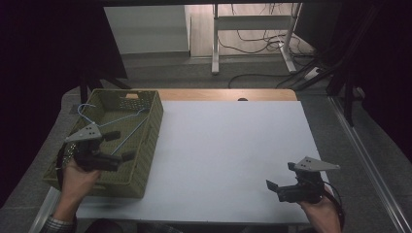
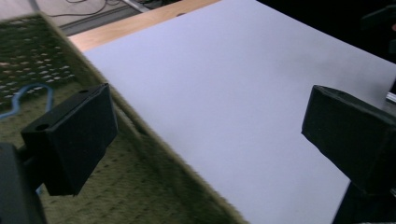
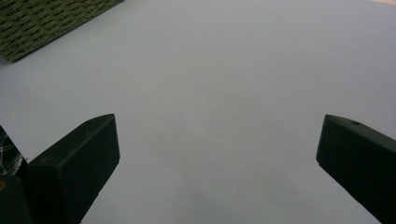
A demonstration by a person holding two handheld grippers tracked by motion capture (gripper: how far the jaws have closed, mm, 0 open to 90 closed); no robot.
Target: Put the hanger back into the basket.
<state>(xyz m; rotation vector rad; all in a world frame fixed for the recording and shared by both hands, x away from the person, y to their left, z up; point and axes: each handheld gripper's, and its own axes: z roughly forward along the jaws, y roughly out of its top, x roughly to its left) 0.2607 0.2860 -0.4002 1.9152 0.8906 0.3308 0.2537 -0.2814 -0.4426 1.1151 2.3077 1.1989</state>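
The blue hanger [image 1: 116,127] lay inside the olive woven basket [image 1: 150,127], its hook toward the far left corner and its long wire running diagonally toward the near right wall. In the left gripper view a curl of the hanger [image 2: 28,93] showed against the basket's perforated floor, beyond the left-hand jaw. Nothing touched the hanger; it rested free in the basket.

The basket stood at the left edge of the white tabletop [image 1: 233,155], partly overhanging that side, with its right wall [image 2: 154,149] running along the white surface.

The left gripper [image 1: 119,145] hovered over the near part of the basket, held in the person's left hand [image 1: 77,177], its jaws spread wide with nothing between them; one jaw sat above the basket's interior and the other beyond the right wall, above the tabletop. The hanger's wire passed just beside it, apart from the pads.

The right gripper [image 1: 281,174] was well away, low over the near right part of the tabletop, held in the right hand [image 1: 320,211]. Its jaws also stood wide apart and empty, with bare white tabletop [image 3: 210,93] between them and a corner of the basket [image 3: 46,23] far off at the upper left of that view.
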